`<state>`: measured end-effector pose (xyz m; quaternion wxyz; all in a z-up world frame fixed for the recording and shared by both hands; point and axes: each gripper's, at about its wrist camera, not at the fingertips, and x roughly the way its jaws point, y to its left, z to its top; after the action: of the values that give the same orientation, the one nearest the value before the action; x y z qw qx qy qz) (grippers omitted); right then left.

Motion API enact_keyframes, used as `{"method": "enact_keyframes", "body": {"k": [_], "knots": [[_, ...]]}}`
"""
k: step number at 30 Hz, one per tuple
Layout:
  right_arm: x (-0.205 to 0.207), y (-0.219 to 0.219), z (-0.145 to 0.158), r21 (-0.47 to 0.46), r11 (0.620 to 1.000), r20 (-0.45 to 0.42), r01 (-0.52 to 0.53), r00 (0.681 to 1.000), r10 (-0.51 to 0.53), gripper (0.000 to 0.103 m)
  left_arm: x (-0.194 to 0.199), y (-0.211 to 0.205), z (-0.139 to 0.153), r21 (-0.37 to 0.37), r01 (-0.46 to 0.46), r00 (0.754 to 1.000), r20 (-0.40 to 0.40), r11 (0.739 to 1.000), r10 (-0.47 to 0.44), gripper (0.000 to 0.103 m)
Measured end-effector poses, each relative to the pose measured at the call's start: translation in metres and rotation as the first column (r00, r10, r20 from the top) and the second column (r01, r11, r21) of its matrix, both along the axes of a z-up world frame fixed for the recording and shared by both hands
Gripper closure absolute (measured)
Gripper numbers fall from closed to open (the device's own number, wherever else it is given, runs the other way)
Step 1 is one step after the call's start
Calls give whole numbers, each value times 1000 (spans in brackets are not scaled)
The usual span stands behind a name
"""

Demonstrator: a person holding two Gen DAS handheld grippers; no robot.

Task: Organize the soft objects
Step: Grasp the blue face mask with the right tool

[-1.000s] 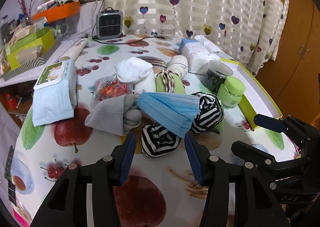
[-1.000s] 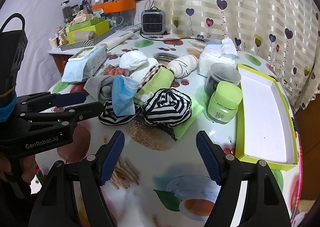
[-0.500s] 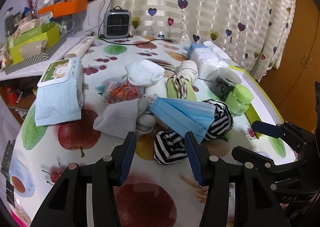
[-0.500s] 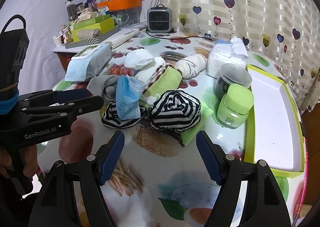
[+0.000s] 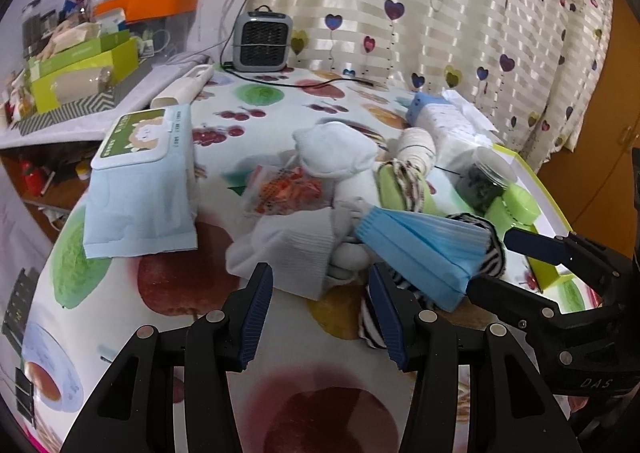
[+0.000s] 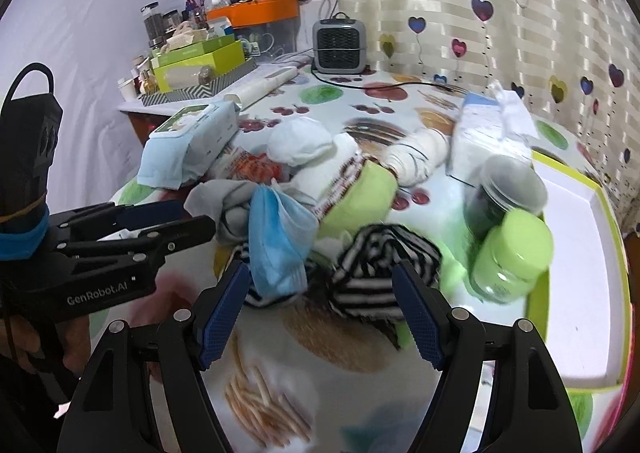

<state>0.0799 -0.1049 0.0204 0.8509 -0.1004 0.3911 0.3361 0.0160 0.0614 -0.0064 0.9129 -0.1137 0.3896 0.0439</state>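
Observation:
A heap of soft things lies mid-table: a grey sock (image 5: pixel 292 249) (image 6: pixel 224 199), a blue face mask (image 5: pixel 424 249) (image 6: pixel 276 241) draped over black-and-white striped socks (image 6: pixel 380 273) (image 5: pixel 494 249), a white sock bundle (image 5: pixel 336 153) (image 6: pixel 300 143), a green cloth (image 6: pixel 360 195) and a cream rolled sock (image 6: pixel 420 153). My left gripper (image 5: pixel 320 307) hangs open just short of the grey sock, nothing between its fingers. Wide open, my right gripper (image 6: pixel 320 311) hovers right in front of the striped socks and mask.
A white tray with a green rim (image 6: pixel 580 237) lies at the right. Two jars, green-lidded (image 6: pixel 516 253) and dark (image 6: pixel 500 193), stand beside it. A wipes pack (image 5: pixel 148 173), a tissue pack (image 6: pixel 484 133), a snack bag (image 5: pixel 288 189) and a small heater (image 5: pixel 260 41) sit around.
Both grippers have moved forward toward the heap, which now looks closer and larger. The left view has slid from the striped sock toward the grey sock. Jaws unchanged.

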Motion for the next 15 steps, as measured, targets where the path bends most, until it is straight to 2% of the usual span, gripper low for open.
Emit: {"method": "enact_keyframes", "body": {"k": [7,11,13,15], "knots": [[10,23,-5,-3,999,-22,-51,998,51,30,7,11,-7,-11,-12,1000,-19,1000,12,54],[13,32,-10,-6,997,-41,-73,996,73,59,11,16,-9,-14,-15,1000,-20,1000,15,54],[14,33,-13,-8,997,-45,-79,996,78,70,12,17,-8,-14,-13,1000,-16,1000,13,54],[14,32,-13,-4,997,-46,-83,996,82,73,13,18,-7,-13,-10,1000,-10,1000,10,54]]}}
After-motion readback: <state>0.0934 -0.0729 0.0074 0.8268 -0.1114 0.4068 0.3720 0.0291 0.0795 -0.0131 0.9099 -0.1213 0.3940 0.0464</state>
